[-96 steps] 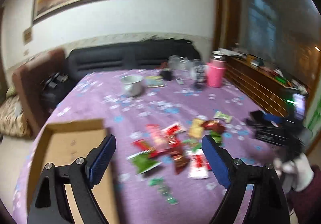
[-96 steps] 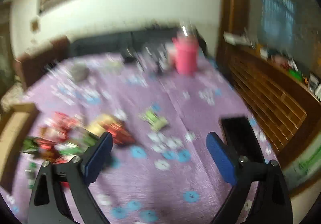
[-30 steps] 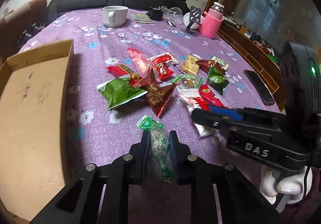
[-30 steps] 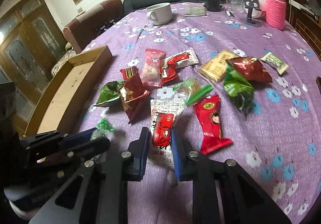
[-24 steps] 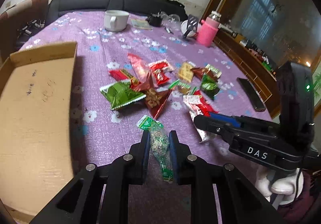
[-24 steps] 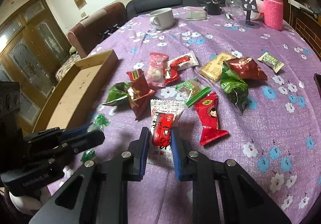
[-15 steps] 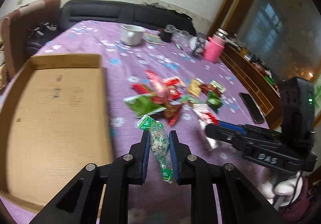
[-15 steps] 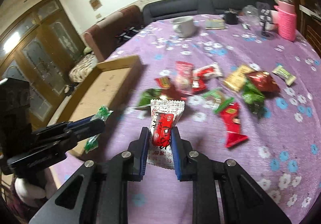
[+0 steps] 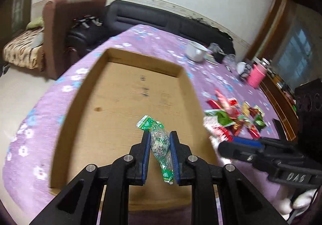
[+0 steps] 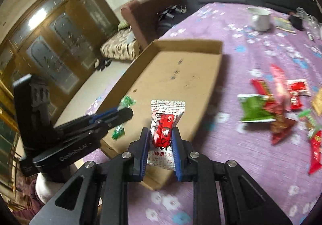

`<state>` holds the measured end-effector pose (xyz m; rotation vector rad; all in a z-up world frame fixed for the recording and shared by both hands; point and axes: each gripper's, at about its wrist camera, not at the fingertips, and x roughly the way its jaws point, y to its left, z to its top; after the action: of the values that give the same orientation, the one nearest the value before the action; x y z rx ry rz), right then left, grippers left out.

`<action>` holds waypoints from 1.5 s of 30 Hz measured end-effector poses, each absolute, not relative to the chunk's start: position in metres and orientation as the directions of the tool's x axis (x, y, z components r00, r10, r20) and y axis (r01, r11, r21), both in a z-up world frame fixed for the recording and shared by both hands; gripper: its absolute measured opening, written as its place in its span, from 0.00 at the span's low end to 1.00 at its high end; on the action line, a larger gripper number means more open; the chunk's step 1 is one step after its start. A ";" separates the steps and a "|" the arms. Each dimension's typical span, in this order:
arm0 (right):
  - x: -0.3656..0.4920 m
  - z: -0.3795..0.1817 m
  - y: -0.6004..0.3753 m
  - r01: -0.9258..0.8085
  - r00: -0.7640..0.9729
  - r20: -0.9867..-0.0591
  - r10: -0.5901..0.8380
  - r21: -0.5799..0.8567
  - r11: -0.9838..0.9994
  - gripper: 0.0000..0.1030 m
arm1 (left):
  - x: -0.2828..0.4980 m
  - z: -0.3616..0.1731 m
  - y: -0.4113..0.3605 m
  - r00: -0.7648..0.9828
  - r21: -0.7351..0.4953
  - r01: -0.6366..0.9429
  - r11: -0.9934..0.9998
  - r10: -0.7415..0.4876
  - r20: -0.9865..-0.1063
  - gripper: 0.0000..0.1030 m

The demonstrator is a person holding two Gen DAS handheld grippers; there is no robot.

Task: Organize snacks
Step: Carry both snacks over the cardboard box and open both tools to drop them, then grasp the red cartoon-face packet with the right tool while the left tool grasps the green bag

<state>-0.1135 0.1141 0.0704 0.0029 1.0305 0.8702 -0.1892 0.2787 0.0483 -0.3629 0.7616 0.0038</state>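
My left gripper is shut on a green-and-clear wrapped candy and holds it above the shallow cardboard box, over its near half. My right gripper is shut on a white-and-red snack packet and holds it above the box's near right edge. The left gripper also shows in the right wrist view, over the box. The right gripper shows at the right in the left wrist view. A pile of snack packets lies on the purple tablecloth right of the box, also in the right wrist view.
A white mug, a pink flask and small items stand at the table's far end. A black phone lies at the right edge. A brown chair and dark sofa stand behind the table.
Both grippers, each still shut on its snack, have swung left from the snack pile to above the cardboard box.
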 end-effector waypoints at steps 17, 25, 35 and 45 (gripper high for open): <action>-0.127 0.045 0.174 -0.657 0.132 -0.785 0.605 0.388 0.646 0.32 | -0.204 0.041 0.328 0.730 -0.414 -0.218 0.884 -0.134 -0.670 0.66; -0.132 0.079 0.116 -0.653 0.241 -0.698 0.674 0.397 0.645 0.37 | -0.210 0.058 0.326 0.758 -0.454 -0.202 0.868 -0.155 -0.634 0.73; -0.097 0.077 -0.074 -0.382 0.520 -0.717 0.464 0.291 0.877 0.44 | -0.194 0.075 0.273 0.746 -0.464 -0.036 0.885 -0.285 -0.602 0.77; -0.072 0.042 -0.103 -0.326 0.516 -0.767 0.381 0.235 0.916 0.44 | -0.167 0.070 0.193 0.659 -0.394 0.109 0.913 -0.363 -0.659 0.77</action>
<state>-0.0718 -0.1034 0.0418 0.0639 0.9370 0.4249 -0.1672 0.1930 0.0703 -0.3362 0.8110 -0.2730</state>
